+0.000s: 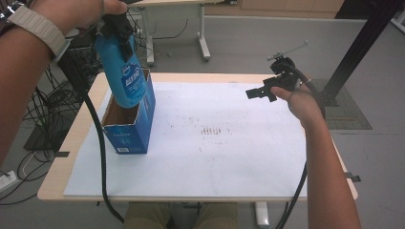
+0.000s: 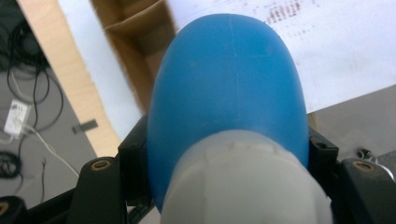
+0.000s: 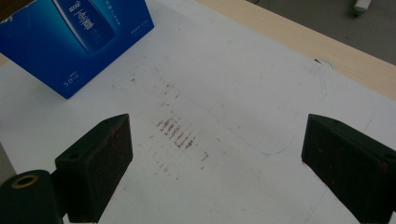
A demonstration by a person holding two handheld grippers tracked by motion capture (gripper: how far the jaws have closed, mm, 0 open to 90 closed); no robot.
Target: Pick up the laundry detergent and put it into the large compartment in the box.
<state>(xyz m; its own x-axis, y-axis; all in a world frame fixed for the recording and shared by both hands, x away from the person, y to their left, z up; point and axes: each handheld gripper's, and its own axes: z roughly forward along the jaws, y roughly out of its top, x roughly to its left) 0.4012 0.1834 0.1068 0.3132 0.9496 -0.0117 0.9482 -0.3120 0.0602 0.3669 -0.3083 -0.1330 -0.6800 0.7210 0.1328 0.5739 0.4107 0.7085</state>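
Blue bottle [image 2: 229,93] sits clamped in the left gripper [image 1: 116,26], hanging below it with its base at the open top of the box [image 1: 128,129]. Whether it goes in or comes out, it isn't yet clear of the box; the right gripper [image 1: 260,92] waits open over the tabletop [image 1: 200,157], well off to the side.

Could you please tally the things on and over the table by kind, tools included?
Blue bottles: 1, the blue bottle, clamped in the left tool above the box
Blue cardboard boxes: 1, the open box
White paper sheets: 1, the stained sheet
Tools: 2, left plus the right tool, open
Total: 5
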